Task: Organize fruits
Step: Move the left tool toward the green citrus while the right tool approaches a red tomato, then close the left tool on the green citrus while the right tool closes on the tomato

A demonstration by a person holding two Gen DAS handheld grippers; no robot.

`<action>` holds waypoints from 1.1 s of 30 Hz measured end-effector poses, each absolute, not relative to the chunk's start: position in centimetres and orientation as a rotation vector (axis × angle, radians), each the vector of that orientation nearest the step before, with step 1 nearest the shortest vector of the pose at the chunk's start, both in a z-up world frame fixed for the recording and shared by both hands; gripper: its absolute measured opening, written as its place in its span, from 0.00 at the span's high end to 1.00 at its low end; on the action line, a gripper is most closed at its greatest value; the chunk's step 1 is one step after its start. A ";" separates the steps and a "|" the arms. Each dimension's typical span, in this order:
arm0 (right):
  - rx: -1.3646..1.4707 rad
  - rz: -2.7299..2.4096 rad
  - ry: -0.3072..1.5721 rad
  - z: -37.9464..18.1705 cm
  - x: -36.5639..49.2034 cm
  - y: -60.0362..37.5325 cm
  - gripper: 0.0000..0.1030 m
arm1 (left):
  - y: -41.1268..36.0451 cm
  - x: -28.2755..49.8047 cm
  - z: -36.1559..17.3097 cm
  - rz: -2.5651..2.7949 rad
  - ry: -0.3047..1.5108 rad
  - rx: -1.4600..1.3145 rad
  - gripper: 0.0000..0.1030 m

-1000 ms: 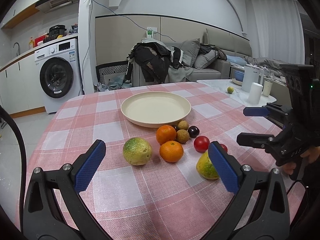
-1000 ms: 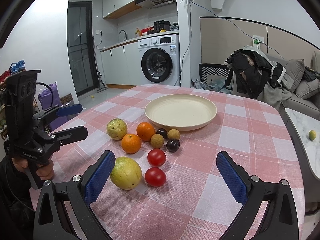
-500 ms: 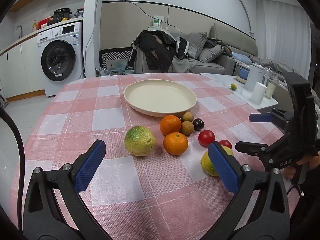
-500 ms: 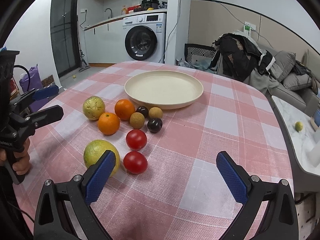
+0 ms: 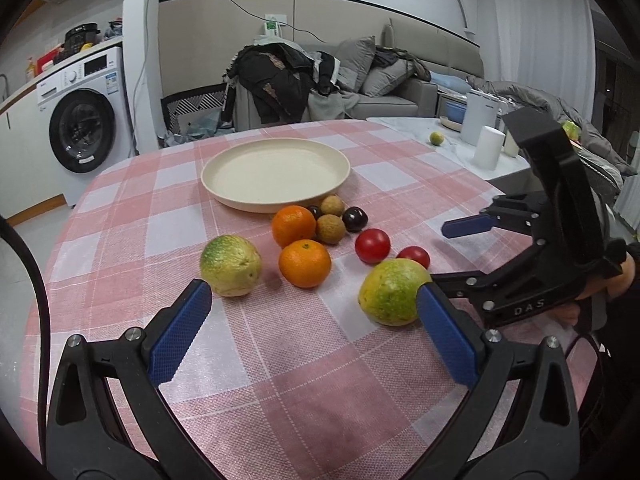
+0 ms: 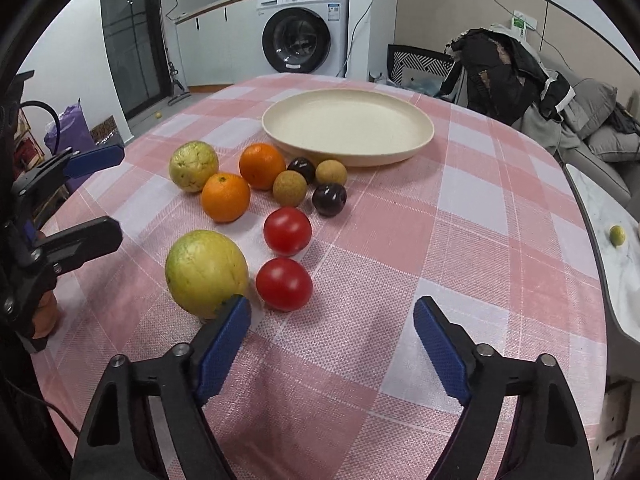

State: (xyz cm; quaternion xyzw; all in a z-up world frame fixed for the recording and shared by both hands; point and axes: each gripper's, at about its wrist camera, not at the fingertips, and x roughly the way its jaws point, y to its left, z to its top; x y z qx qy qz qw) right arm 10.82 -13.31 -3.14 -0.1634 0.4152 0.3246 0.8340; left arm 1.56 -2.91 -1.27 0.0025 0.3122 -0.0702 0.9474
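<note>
Right wrist view shows the right claw [image 6: 332, 316] spread wide above the pink checked bench [image 6: 480, 240], just beside a yellow-green round guava [image 6: 206, 272]; the left claw [image 5: 312, 308] is spread too, holding nothing.

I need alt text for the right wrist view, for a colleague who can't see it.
The open right gripper hovers low over a pink checked tablecloth, its left blue finger beside a large yellow-green round fruit. Ahead lie two red tomatoes, two oranges, small brown and dark purple fruits, and an empty cream round plate. The left gripper, also open, enters at left.
</note>
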 end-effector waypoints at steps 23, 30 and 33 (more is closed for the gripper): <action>-0.377 0.770 0.882 -3.6 10.4 -10.6 0.68 | -4.5 3.8 -3.6 -0.230 0.818 0.009 0.01; -0.340 0.779 0.879 -3.3 10.5 -11.4 0.70 | -6.1 5.1 -4.3 -0.290 0.859 0.007 0.15; -0.330 0.785 0.880 -3.1 10.5 -11.6 0.70 | -6.7 5.8 -4.8 -0.312 0.894 0.009 0.28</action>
